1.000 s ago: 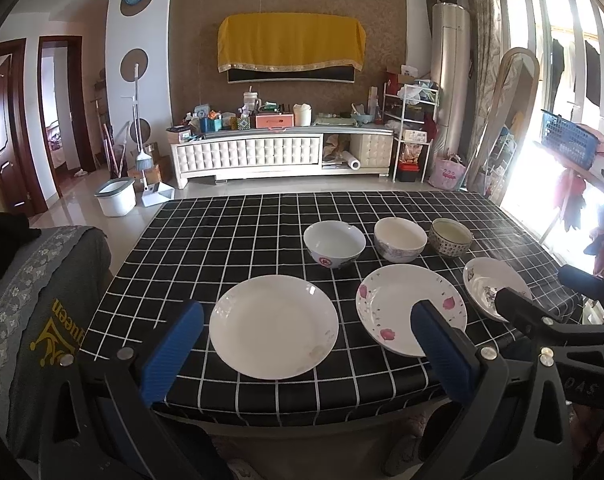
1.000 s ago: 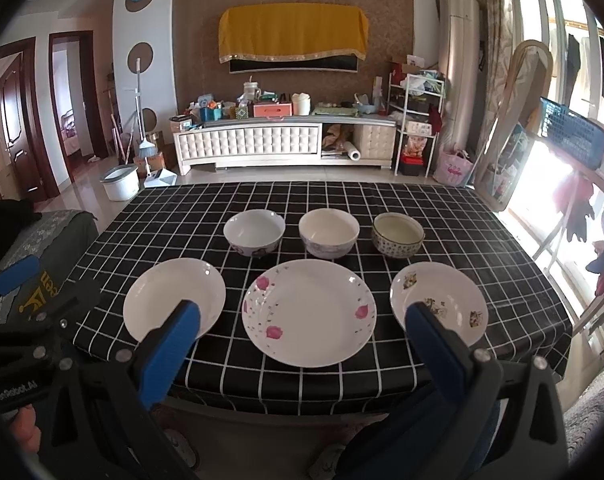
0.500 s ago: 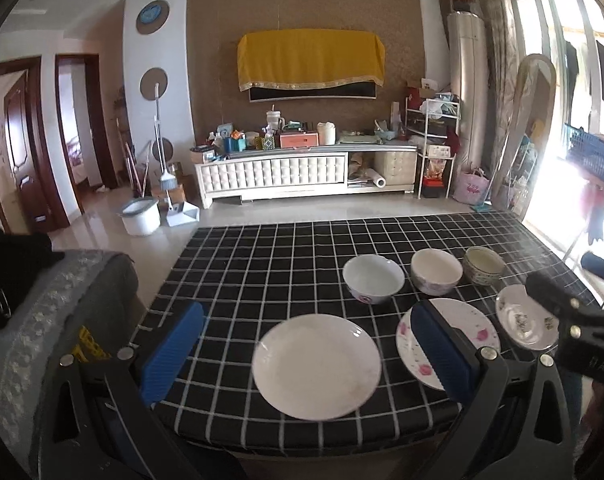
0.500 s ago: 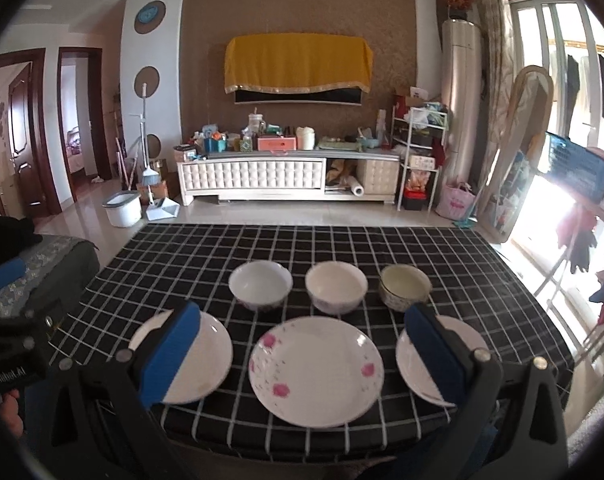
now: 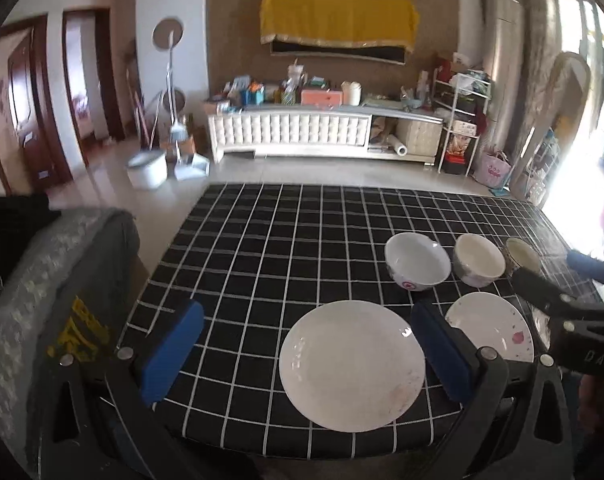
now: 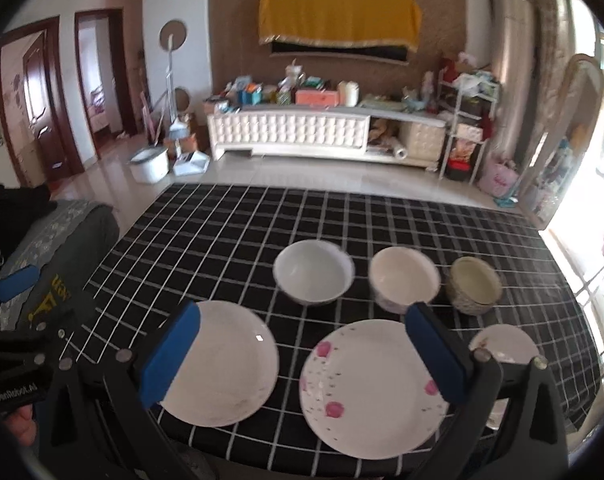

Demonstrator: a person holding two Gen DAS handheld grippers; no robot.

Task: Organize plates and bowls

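Living room; yellow cloth [image 6: 340,18] on far wall above white cabinet [image 6: 289,132]. Black checked tabletop [image 6: 229,236] in foreground.

Counted on tabletop: 3 plates, 3 bowls. Landmark: pink-flowered plate [image 6: 376,388], at near edge. Plain white plate [image 6: 227,364] just left of it; small patterned plate [image 6: 506,346] just right of it, fully seen only in right wrist view. Behind it, one row: white bowl [image 6: 313,272], cream bowl [image 6: 404,278], patterned bowl [image 6: 476,285]. All bowls empty, nothing on plates.

Left wrist view only: red mark on outer wall of white bowl.

Left gripper [image 5: 306,354]: fingers spread wide, nothing held, over near edge left of landmark. Right gripper [image 6: 304,358]: released, empty, over landmark's left half.
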